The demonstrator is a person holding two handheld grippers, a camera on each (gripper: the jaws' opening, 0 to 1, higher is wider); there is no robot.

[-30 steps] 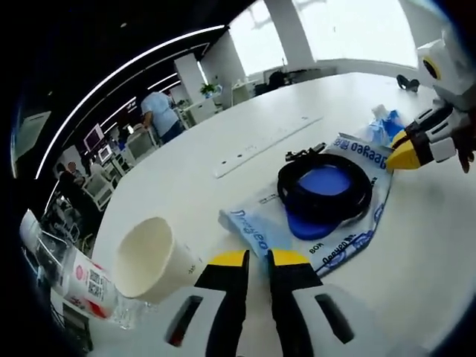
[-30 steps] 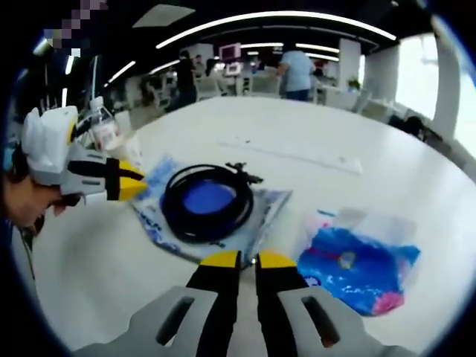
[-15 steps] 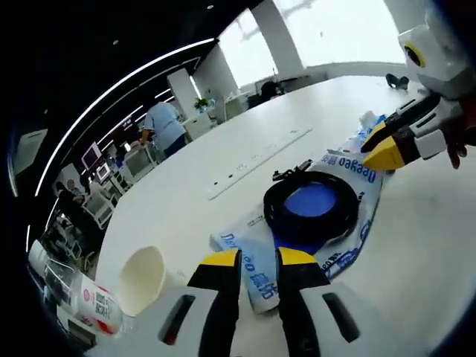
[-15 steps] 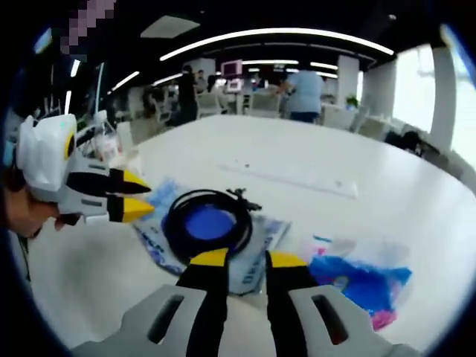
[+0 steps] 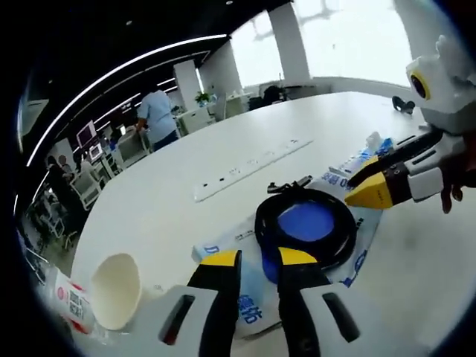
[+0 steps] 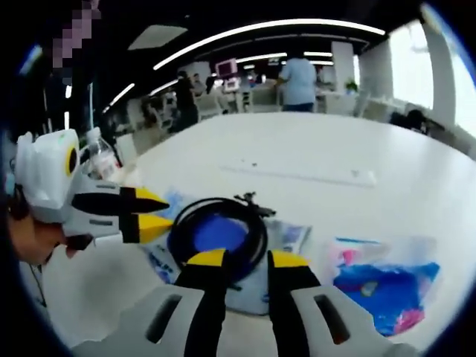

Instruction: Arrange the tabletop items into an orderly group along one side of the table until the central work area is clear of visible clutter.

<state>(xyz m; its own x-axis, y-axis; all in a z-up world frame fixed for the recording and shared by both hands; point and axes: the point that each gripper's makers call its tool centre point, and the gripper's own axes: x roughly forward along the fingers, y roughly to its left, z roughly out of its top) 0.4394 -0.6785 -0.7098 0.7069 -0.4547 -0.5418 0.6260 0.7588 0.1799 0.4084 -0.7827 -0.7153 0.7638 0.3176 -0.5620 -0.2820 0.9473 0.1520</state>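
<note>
My left hand-held gripper (image 5: 259, 258) and right hand-held gripper (image 6: 246, 259) both hover with jaws slightly apart and empty above the coiled black cable (image 5: 305, 225), which lies on a blue-printed plastic bag (image 5: 253, 305) mid-tabletop (image 5: 186, 171). A blue packet (image 6: 383, 288) sits just right of it and a paper cup (image 5: 115, 290) at the near left edge. I judge the tidying barely begun, since every item remains to be grouped along one side.

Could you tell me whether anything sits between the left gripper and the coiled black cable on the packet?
Nothing visible does. The left gripper is open just short of the black cable, with only the blue-printed packet under both.
</note>
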